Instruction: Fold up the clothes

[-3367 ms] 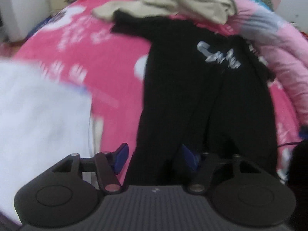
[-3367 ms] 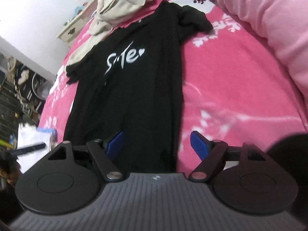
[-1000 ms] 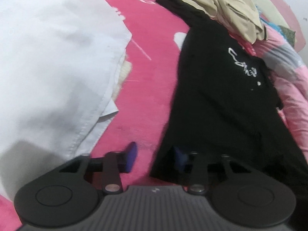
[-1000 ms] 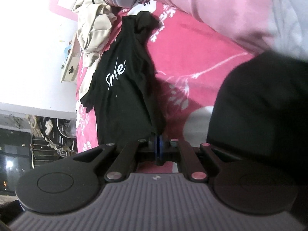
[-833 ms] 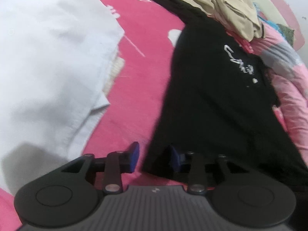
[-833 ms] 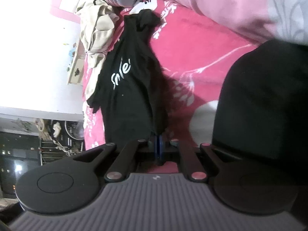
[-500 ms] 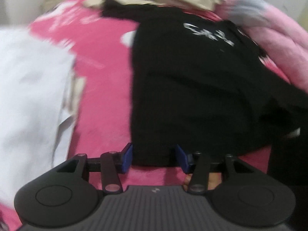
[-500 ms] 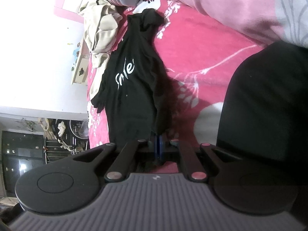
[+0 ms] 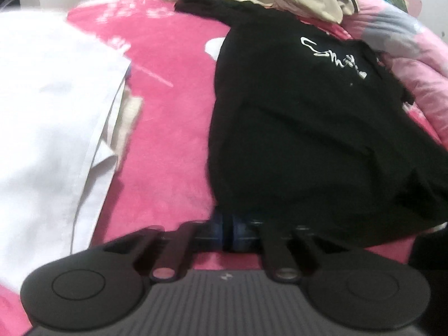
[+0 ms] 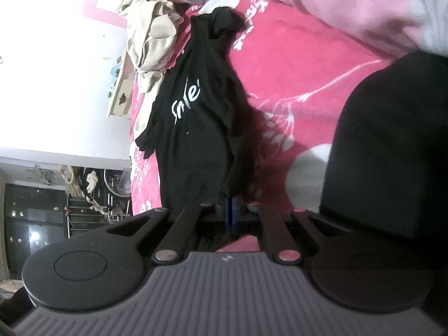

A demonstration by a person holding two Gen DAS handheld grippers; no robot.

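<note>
While the black T-shirt (image 9: 302, 128) lies mid-frame on the pink blanket (image 9: 168, 128), the left gripper (image 9: 227, 231) has pinched its hem and the right gripper (image 10: 231, 212) is clamped on its edge

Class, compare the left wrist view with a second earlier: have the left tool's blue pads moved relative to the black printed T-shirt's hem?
Yes. The left tool has closed its blue pads together on the black printed T-shirt at its hem corner; before, they stood apart there.

Left tool (image 9: 228, 231) angled steeply down, right tool (image 10: 230, 215) shallower, both jaws pinched together.
</note>
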